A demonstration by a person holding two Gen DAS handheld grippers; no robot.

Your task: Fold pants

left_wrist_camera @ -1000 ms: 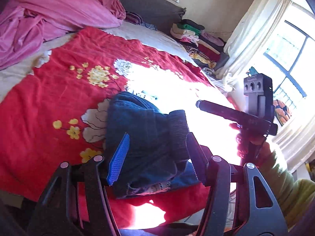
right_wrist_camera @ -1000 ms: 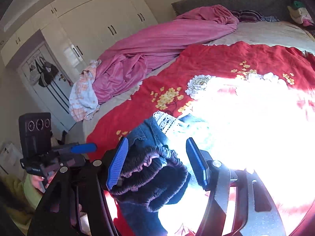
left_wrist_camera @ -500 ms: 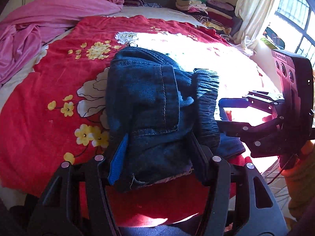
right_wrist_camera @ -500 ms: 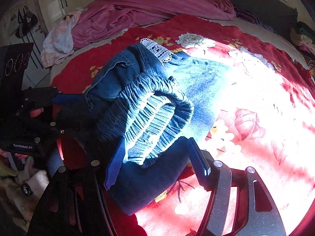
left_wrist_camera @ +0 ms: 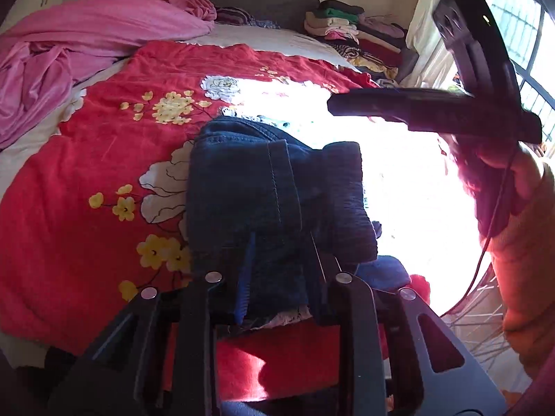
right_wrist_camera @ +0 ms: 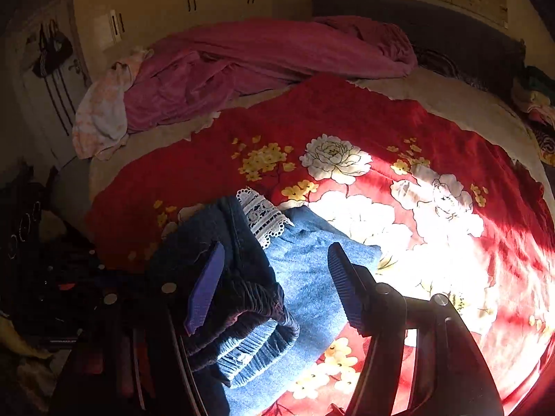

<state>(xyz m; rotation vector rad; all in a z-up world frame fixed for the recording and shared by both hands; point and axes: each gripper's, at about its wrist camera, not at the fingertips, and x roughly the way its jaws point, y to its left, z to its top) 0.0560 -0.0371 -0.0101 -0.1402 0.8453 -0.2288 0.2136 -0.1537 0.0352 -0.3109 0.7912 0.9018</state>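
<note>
The dark blue denim pants [left_wrist_camera: 249, 190] lie as a folded bundle on the red floral blanket [left_wrist_camera: 86, 180], elastic waistband [left_wrist_camera: 343, 187] to the right in the left wrist view. My left gripper [left_wrist_camera: 281, 277] grips the bundle's near edge, its jaws closing with a denim fold filling the gap between them. My right gripper [left_wrist_camera: 333, 107] hangs above and to the right of the pants, held by a hand [left_wrist_camera: 499, 159]. In the right wrist view the pants [right_wrist_camera: 301, 267] and waistband [right_wrist_camera: 249, 343] lie below my right gripper [right_wrist_camera: 274, 287]. Its jaws are narrowing, and the pads touch nothing.
A crumpled pink sheet [left_wrist_camera: 86, 34] covers the bed's far left. Folded clothes [left_wrist_camera: 350, 31] are stacked by the headboard, beside a curtain and window. A pale patterned cloth [right_wrist_camera: 100, 118] hangs off the bed's left side near the wardrobe doors [right_wrist_camera: 187, 3]. Strong sunlight washes out the blanket's right part.
My left gripper's jaws have narrowed onto the near edge of the pants. My right gripper has lifted from beside the waistband to well above the bundle, its jaws slightly narrower.
</note>
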